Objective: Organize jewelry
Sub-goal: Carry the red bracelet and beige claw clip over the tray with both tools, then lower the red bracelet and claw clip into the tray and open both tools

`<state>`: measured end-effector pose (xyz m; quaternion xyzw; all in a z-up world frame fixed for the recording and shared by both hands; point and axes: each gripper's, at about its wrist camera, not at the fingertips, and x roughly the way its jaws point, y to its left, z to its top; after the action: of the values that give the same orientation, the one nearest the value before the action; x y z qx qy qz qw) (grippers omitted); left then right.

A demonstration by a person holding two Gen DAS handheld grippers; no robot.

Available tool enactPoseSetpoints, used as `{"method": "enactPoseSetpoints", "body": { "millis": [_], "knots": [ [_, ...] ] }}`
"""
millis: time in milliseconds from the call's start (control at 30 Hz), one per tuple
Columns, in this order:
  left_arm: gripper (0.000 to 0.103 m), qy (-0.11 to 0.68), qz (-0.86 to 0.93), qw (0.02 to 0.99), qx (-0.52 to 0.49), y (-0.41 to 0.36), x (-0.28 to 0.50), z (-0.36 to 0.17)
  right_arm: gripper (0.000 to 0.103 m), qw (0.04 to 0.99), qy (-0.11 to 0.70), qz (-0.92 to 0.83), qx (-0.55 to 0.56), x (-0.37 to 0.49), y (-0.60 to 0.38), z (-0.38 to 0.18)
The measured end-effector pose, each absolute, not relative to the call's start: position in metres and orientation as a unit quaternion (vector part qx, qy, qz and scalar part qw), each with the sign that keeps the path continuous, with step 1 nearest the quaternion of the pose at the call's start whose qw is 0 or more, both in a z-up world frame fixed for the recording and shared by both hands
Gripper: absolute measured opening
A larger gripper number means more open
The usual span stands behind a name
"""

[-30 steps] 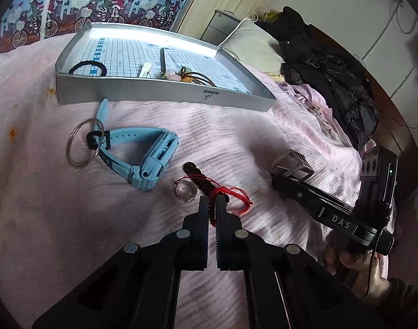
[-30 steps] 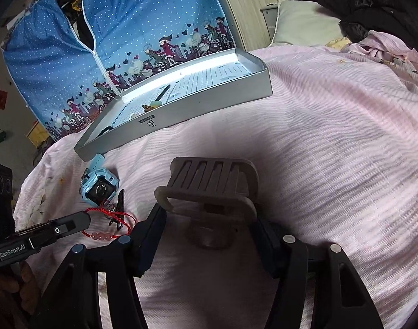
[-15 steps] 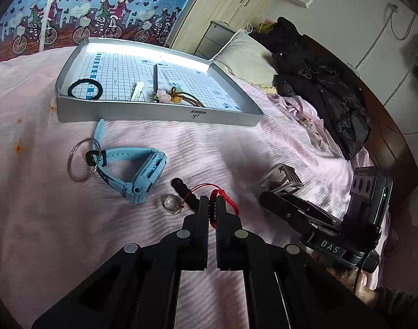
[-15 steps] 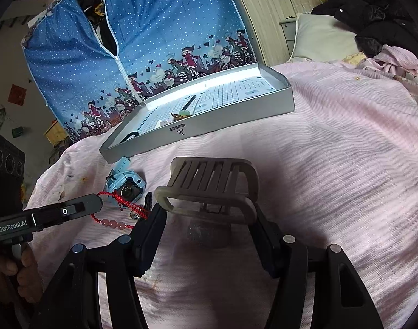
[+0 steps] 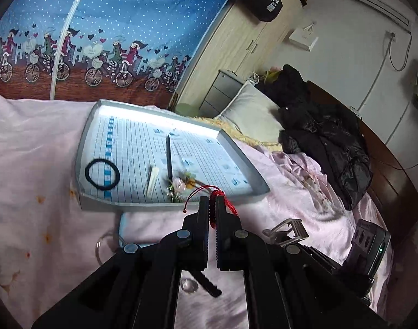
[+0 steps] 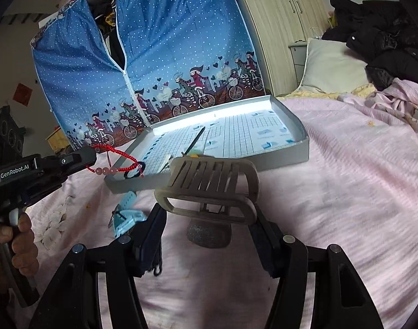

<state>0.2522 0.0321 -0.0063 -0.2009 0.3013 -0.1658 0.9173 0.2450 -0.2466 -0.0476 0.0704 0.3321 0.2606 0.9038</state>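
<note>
Far left in the right wrist view, a hand (image 6: 14, 244) grips the handle of the left gripper (image 5: 213, 205), and its fingers (image 5: 203, 211) are pinched tight on the red string bracelet (image 6: 118, 161). The bracelet hangs in the air off the tips, pink beads strung along its low loop, just above the near left corner of the silver tray (image 5: 82, 148). Below it on the pink bedspread (image 6: 346, 205) lies the blue watch (image 6: 124, 216), close beside the tray's front wall.

Moving right, the tray sits flat on the bed with a grid sheet inside. On it: a black hair tie (image 5: 102, 174) at the left, a white clip (image 5: 152, 179), a dark thin stick (image 5: 169, 159), and a blurred cluster of flower pieces (image 5: 181, 185) by the front edge.

Right again, the right gripper (image 6: 209, 219) is spread fairly wide yet clamped on a grey claw hair clip (image 6: 209, 183), which is held above the bedspread, just in front of the tray. Beyond, a pillow (image 6: 332, 68) and dark coats (image 5: 327, 142) are piled up.
</note>
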Motion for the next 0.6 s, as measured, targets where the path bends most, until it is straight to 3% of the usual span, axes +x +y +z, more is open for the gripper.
{"method": "enactPoseSetpoints", "body": {
  "millis": [333,600],
  "knots": [
    [0.002,0.323,-0.091,0.930,-0.150,0.044,0.344,-0.026,0.059,0.907,0.336,0.247,0.059,0.349,-0.211,-0.045],
    [0.002,0.364,-0.102,0.902,-0.209,0.067,0.372,-0.060,0.059,0.896,0.376,0.233,0.032,0.379,-0.191,-0.070]
  ]
}}
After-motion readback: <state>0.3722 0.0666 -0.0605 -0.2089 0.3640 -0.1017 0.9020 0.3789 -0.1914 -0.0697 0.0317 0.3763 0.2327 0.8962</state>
